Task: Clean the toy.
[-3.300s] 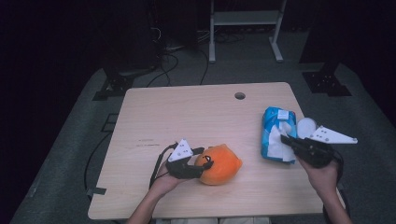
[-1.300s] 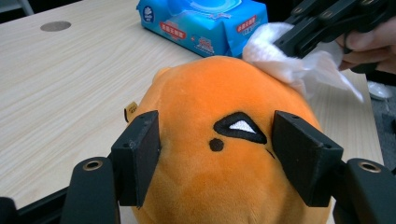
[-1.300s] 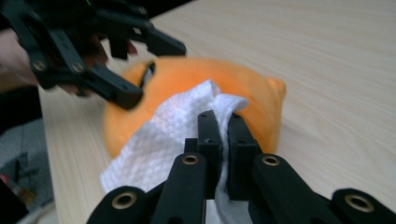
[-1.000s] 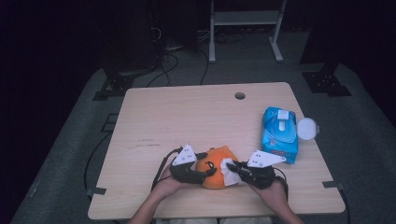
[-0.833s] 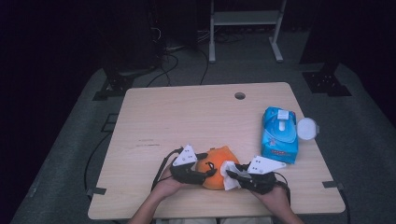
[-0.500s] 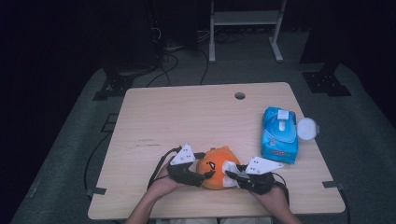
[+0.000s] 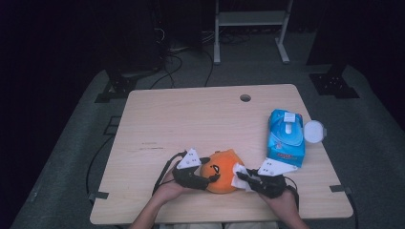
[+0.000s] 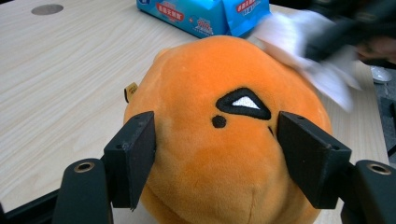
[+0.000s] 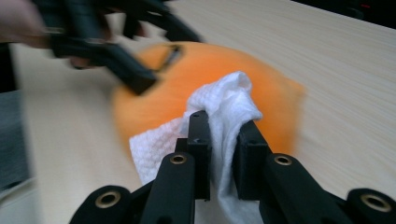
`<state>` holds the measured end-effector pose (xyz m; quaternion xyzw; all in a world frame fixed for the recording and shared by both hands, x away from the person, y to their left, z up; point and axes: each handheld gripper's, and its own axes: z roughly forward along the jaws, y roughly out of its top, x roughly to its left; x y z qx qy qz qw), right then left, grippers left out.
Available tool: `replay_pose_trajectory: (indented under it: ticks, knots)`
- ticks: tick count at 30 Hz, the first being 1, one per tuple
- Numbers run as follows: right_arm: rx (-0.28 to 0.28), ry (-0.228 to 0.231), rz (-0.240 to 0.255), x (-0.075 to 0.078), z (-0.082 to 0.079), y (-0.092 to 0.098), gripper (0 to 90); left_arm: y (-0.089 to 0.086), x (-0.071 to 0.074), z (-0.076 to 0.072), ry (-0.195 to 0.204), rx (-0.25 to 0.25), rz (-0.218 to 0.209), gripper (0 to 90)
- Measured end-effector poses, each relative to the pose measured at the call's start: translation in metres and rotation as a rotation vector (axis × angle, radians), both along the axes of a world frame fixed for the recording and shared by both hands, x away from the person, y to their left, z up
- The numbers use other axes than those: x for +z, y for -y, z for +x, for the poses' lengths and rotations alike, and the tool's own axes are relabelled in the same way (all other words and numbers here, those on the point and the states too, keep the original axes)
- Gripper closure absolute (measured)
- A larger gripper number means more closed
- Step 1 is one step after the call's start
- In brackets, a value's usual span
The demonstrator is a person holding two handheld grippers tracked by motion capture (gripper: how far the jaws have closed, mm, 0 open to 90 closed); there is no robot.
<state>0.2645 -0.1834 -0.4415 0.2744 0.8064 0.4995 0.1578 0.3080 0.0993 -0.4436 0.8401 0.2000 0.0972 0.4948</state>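
Your right gripper (image 9: 219, 128) has its fingers clamped on a white wipe (image 9: 224, 105), though they have just been closing further, and the wipe lies against the orange plush toy (image 8: 224, 140). Your left gripper (image 8: 217, 158) has its fingers pressed on both sides of that toy, also just closing. The toy sits at the desk's (image 7: 191, 119) near edge, a blue wipe pack (image 7: 285, 138) to its right.

Motion blurs the white wipe (image 8: 322, 60) and the right gripper (image 8: 348, 32) holding it.
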Motion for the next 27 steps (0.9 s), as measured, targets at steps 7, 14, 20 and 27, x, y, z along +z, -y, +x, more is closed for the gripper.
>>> replay_pose_trajectory:
  ticks: [7,14,20,27]
  knots:
    - [-0.032,-0.033,0.037,0.0,0.011,0.007,78.6,-0.003,-0.002,0.006,-0.017,0.021,-0.013,30.9]
    - [-0.035,-0.046,0.075,-0.001,0.006,0.001,78.7,-0.005,-0.001,0.006,-0.021,0.044,0.002,29.3]
    - [-0.084,-0.018,0.041,0.0,0.016,0.001,78.5,-0.004,0.012,0.001,0.01,0.038,-0.03,21.4]
    - [-0.044,0.02,0.029,0.003,0.004,-0.015,78.8,0.002,0.009,0.001,0.047,0.147,0.034,33.7]
